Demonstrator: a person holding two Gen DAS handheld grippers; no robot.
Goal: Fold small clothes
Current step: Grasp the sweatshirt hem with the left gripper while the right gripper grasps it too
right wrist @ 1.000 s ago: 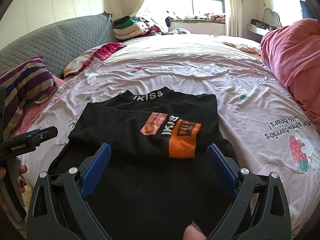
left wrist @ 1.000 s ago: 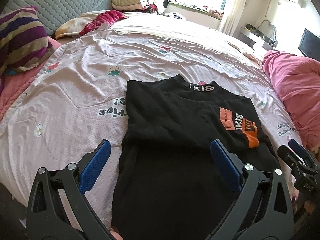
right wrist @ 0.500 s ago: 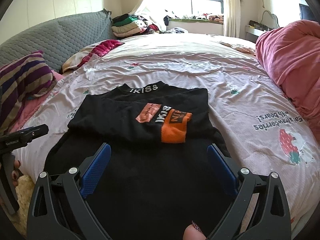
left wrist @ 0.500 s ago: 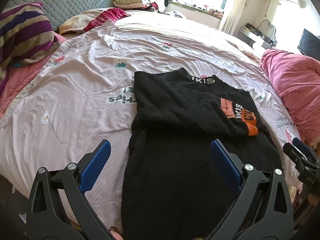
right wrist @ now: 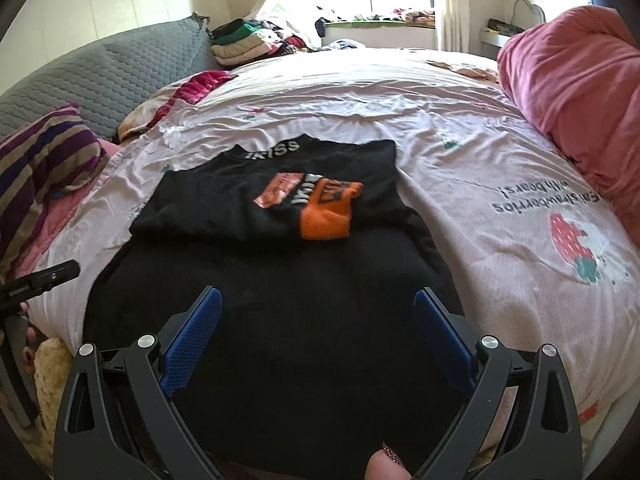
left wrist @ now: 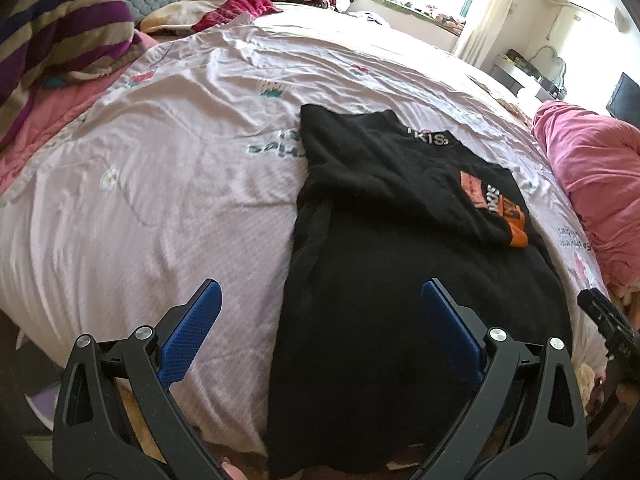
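Bedroom setup: a big bed with a pale pink strawberry-print duvet [right wrist: 460, 112] took up pretty much everything, window behind it with the sun blasting in. Using the black sweater [right wrist: 280, 280] as the reference point: off to its left was a purple striped pillow [right wrist: 44, 152] leaning by the grey quilted headboard [right wrist: 104, 68], and beyond the sweater's collar, near the window, sat a stack of folded clothes [right wrist: 240, 40]. The sweater itself was lying flat on the duvet, collar with white lettering pointing away toward the window, hem hanging off the near edge of the bed. Its sleeves were folded across the chest, with an orange cuff [right wrist: 328, 216] and a pinkish patch on top. To the sweater's right was a heaped pink blanket [right wrist: 580, 92].

Left gripper [left wrist: 320, 304] hovered over the sweater's lower left edge, jaws spread wide, nothing between the blue pads [left wrist: 192, 336]. Right gripper [right wrist: 318, 308] hung above the lower part of the sweater, jaws also spread wide and holding nothing. A painted fingernail [right wrist: 390, 456] poked in at the bottom of the right wrist view.
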